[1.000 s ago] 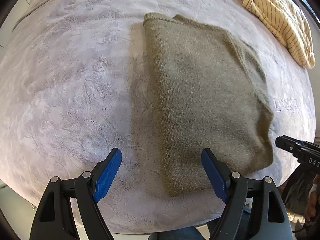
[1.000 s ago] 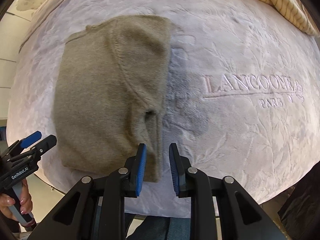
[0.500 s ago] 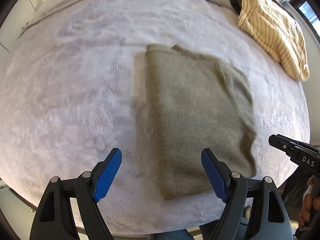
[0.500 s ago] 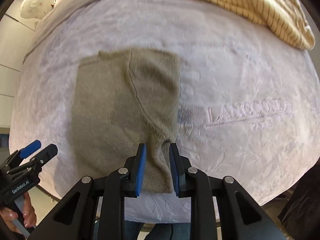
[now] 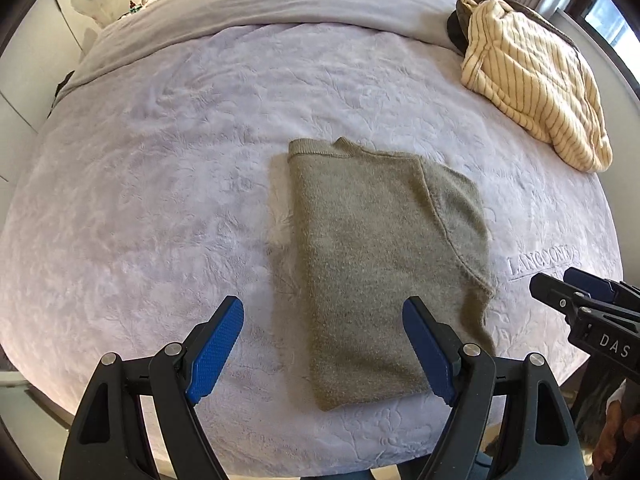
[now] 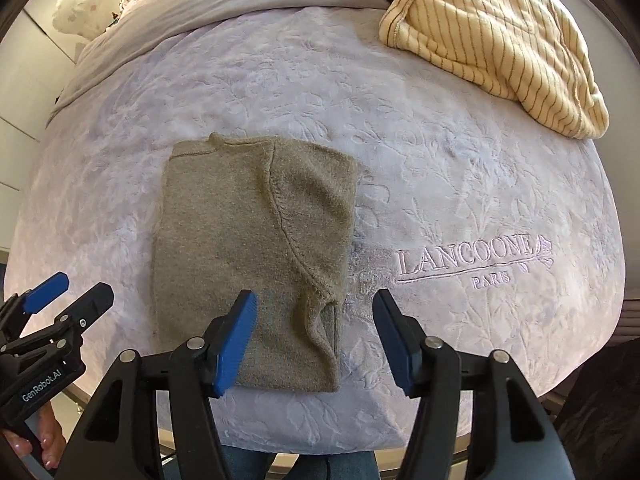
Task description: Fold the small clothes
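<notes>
Sweater [image 5: 384, 264] folded on blanket [image 5: 160, 184] — each hand-held gripper [image 5: 322, 346] [image 6: 314, 334] wide, empty.

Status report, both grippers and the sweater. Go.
Left gripper open, empty, above bed edge. Right gripper open, empty. Olive knit sweater folded, flat on lavender blanket. Striped cream garment far corner, not in the way.

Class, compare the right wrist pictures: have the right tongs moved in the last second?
Yes. The right tongs have opened and drawn back from the green sweater; the embroidered LANCOONEA lettering and the sweater's near edge now look smaller and farther off.
</notes>
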{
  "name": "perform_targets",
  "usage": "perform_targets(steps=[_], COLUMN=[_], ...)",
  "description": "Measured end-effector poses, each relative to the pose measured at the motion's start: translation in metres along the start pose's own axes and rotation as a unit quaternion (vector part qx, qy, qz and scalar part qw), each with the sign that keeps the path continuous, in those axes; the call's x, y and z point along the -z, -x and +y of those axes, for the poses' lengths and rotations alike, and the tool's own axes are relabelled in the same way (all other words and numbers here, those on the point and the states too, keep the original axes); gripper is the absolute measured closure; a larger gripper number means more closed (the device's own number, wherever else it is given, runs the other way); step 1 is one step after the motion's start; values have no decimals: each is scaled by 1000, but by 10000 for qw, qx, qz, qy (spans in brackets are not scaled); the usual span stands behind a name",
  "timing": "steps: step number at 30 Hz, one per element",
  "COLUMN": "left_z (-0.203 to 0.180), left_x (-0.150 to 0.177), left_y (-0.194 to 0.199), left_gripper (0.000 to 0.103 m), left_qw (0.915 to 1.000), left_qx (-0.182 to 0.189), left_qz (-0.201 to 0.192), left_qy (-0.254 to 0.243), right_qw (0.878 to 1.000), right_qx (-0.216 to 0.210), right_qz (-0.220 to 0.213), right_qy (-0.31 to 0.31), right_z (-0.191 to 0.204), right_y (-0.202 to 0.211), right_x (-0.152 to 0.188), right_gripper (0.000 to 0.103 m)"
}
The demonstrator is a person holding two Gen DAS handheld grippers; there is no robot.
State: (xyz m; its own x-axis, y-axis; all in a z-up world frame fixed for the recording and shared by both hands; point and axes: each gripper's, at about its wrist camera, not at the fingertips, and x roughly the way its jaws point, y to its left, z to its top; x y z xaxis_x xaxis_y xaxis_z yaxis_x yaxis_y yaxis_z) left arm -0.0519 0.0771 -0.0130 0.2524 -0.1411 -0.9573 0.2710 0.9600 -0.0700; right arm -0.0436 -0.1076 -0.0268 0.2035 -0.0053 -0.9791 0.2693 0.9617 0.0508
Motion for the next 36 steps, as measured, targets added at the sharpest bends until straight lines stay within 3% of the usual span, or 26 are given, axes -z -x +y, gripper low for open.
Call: perform_targets(steps=[5, 8, 9, 10, 15, 17, 21, 22, 36], left_z=[-1, -1, 0, 0, 0, 0, -1, -1, 0], left_x=[1, 1, 1, 0, -1, -2, -2, -2, -2], left_y=[0, -1, -1, -1, 0, -1, 0, -1, -3], left_gripper=[20, 20, 17, 0, 0, 0, 0, 0, 0], left_qw=[10000, 10000, 10000, 9999, 9999, 9999, 9999, 9999, 9998], left_qx=[-32, -41, -51, -53, -81, -84, -103, -112, -165], left_qz=[44, 49, 47, 53, 8, 20, 8, 7, 25], left_qy=[25, 45, 54, 70, 68, 68, 85, 93, 133], right_qw=[10000, 9999, 9999, 9999, 9999, 9999, 9997, 9997, 9996], right_qx=[54, 101, 105, 98, 117, 99, 219, 225, 242], right_qz=[-13, -34, -37, -41, -46, -39, -52, -49, -34], right_qy=[-20, -12, -15, -22, -7, -16, 12, -4, -104], right_z=[0, 1, 2, 2, 2, 2, 1, 0, 2], right_y=[1, 1, 1, 1, 0, 0, -1, -2, -4], right_x=[-2, -3, -3, -3, -6, -5, -7, -7, -6], right_gripper=[24, 23, 23, 21, 20, 11, 8, 0, 0])
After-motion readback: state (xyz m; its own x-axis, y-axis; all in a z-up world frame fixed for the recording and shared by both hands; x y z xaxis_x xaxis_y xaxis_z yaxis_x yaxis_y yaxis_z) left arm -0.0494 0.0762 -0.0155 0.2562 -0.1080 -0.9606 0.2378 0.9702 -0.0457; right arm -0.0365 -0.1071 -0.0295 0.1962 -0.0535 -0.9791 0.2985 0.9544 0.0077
